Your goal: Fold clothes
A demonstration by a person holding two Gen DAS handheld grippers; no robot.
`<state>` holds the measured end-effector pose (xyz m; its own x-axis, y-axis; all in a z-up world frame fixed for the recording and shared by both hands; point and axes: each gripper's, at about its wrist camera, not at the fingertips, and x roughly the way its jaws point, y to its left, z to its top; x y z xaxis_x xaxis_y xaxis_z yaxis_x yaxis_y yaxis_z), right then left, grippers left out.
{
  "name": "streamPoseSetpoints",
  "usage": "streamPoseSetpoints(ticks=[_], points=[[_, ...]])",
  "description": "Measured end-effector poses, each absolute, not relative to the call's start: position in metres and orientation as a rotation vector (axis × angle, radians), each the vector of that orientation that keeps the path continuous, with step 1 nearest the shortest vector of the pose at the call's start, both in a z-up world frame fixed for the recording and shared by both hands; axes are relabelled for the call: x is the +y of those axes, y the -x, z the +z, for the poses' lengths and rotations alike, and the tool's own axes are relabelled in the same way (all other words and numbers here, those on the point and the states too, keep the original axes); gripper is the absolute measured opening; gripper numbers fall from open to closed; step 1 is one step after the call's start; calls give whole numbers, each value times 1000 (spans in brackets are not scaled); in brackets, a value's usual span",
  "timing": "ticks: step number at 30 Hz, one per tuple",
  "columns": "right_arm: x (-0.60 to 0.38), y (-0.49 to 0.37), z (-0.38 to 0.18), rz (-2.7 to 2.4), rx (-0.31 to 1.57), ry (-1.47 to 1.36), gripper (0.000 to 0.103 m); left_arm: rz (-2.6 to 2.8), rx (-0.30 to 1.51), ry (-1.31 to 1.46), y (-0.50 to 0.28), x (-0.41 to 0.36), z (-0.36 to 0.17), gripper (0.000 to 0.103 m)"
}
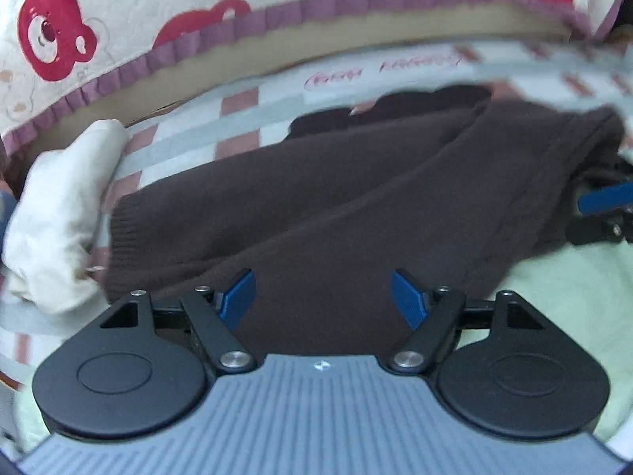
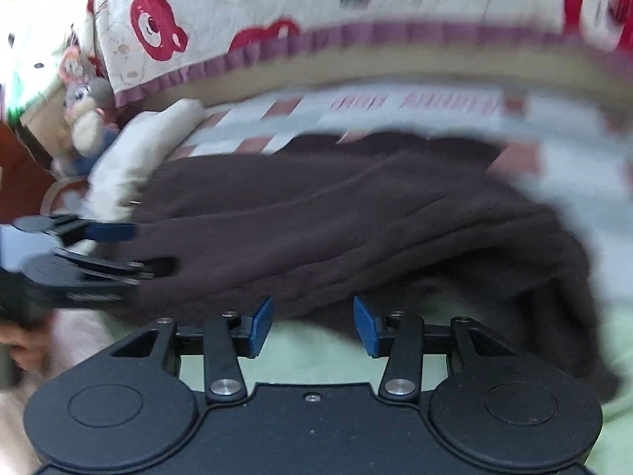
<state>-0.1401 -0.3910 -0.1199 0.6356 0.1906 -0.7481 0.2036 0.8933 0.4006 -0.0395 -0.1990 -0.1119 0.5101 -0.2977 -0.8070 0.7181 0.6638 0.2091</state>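
Note:
A dark brown knit garment (image 1: 316, 198) lies spread and partly folded on the bed; it also shows in the right wrist view (image 2: 336, 217). My left gripper (image 1: 322, 297) is open, its blue fingertips (image 1: 239, 297) over the garment's near edge. It also shows at the left of the right wrist view (image 2: 118, 249), at the garment's left edge. My right gripper (image 2: 312, 324) is open, just in front of the garment's near edge over a pale green sheet (image 2: 308, 356). Its blue finger shows at the right edge of the left wrist view (image 1: 605, 198).
A white rolled cloth (image 1: 63, 213) lies left of the garment. The bed has a checked pink and grey cover (image 1: 253, 118). Behind it hangs a bear-print quilt with a purple frill (image 1: 118, 19). Plush toys (image 2: 87, 111) sit at far left.

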Motion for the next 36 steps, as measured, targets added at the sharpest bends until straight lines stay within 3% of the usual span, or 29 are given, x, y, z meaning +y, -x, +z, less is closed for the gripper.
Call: streamPoseSetpoints(ticks=[3,8,15,16,18,19,20,23,32,36], points=[[-384,119,-140,47,976,-612,50,-587,825,-570,15,-197,-106,75],[-371,102,-175,90,1023,-839,53,-616,1101,-110,-45,-164,-104,75],[-353,93,-162,51,848,-884,54,-550,1029,29,-75,-168,-96,73],[-350,95,-159,51,819,-884,52,-577,1030,63,-76,-169,-97,74],[-343,98,-148,49,784,-815,33,-599,1022,64,-73,-172,-104,74],[-339,98,-142,32,780,-731,17,-593,1013,30,-71,-174,-110,74],[-335,98,-136,15,774,-647,13,-598,1008,-9,-68,-173,-115,74],[-340,100,-122,-16,712,-543,8,-644,1029,-16,-66,-159,-129,74],[-383,19,-44,-190,580,-358,7,-713,958,203,-77,-114,-124,77],[-378,7,-20,-257,522,-274,7,-762,1051,352,-82,-105,-137,78]])
